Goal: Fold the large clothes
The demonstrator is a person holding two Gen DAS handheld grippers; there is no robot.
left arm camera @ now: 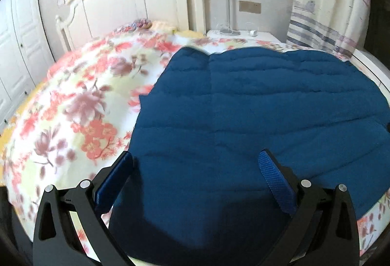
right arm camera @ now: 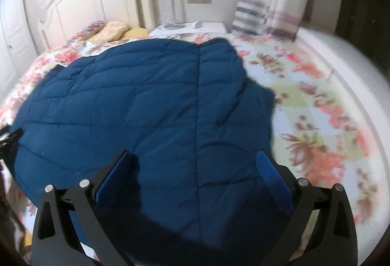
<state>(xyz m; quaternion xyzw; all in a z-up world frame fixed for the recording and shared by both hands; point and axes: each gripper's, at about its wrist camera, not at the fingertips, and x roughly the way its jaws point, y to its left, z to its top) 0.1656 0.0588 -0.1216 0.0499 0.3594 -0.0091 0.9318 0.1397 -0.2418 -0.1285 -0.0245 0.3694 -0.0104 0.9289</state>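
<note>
Both fingers of the left gripper (left arm camera: 196, 168) are seen spread wide in the left wrist view, with nothing caught between them; they are poised over the near part of a dark blue quilted jacket (left arm camera: 256, 107). The garment is laid flat on a floral bedspread (left arm camera: 80, 107), presumably so that its outline can be read before any fold is made. Its left edge runs just beside the left finger. A white headboard (left arm camera: 126, 0) and a nightstand (left arm camera: 243, 35) are seen beyond.

From the right wrist view, the right gripper (right arm camera: 195, 166) is likewise held spread and empty above the jacket's near part, a centre seam passing between its fingers. The jacket's right edge is seen to bulge outward near the right finger, possibly a tucked sleeve. A striped curtain (right arm camera: 268, 5) hangs behind. No fold appears started; a grasp on the near hem seems likely.
</note>
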